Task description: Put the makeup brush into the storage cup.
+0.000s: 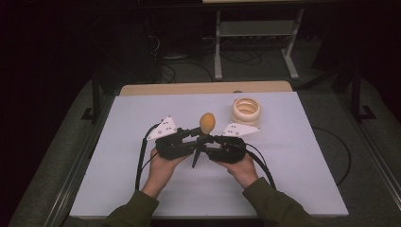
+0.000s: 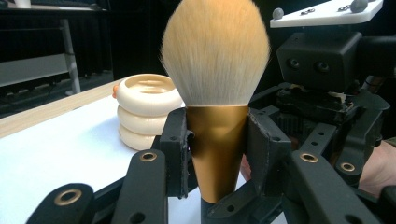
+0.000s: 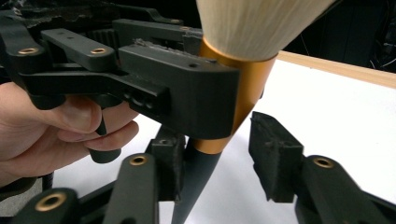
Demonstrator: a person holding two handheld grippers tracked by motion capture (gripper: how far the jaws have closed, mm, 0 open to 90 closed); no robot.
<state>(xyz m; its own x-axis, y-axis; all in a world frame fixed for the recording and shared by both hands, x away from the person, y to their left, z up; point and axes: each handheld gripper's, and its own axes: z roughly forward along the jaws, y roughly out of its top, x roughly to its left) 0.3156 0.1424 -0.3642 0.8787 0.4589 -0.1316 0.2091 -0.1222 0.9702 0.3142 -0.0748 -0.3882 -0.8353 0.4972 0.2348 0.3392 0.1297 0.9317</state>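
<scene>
The left gripper [image 2: 217, 154] fingers clamp the brush [image 2: 215, 93] upright by its gold ferrule, while the right gripper [image 3: 224, 158] fingers stand narrowly apart around its dark handle.

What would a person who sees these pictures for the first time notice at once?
First, the makeup brush with its fluffy orange-tan head, held upright above the middle of the white table by the left tongs, shut on its gold ferrule. The right tongs straddle its dark handle from below without gripping it. Behind stands a cream ringed holder.
</scene>
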